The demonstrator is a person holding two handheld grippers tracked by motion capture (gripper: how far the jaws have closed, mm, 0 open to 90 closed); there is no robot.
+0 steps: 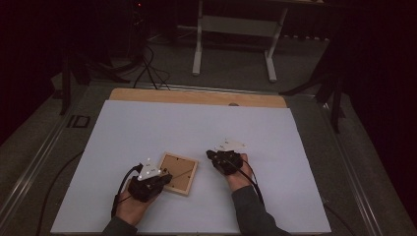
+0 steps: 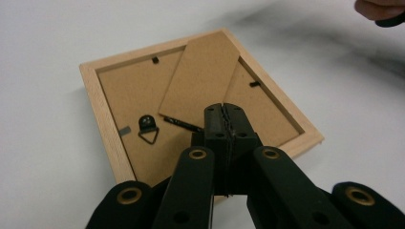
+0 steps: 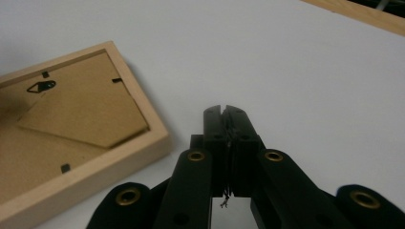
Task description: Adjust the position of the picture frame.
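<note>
Overhead view and both close tongs views share the frame (image 1: 178, 173).

A small picture frame (image 1: 178, 172) of pale wood lies flat and face down on the white tabletop (image 1: 275, 132), its brown fibreboard back up. It sits turned at an angle, just ahead of the left claw (image 2: 223, 108), whose tips are over its near part, and off to the left of the right claw (image 3: 224, 110), apart from it. The back carries a folded-flat easel stand (image 2: 200, 81), a black triangular hanging ring (image 2: 148, 129) and small black retaining tabs (image 2: 155, 60) along the inner edge.
</note>
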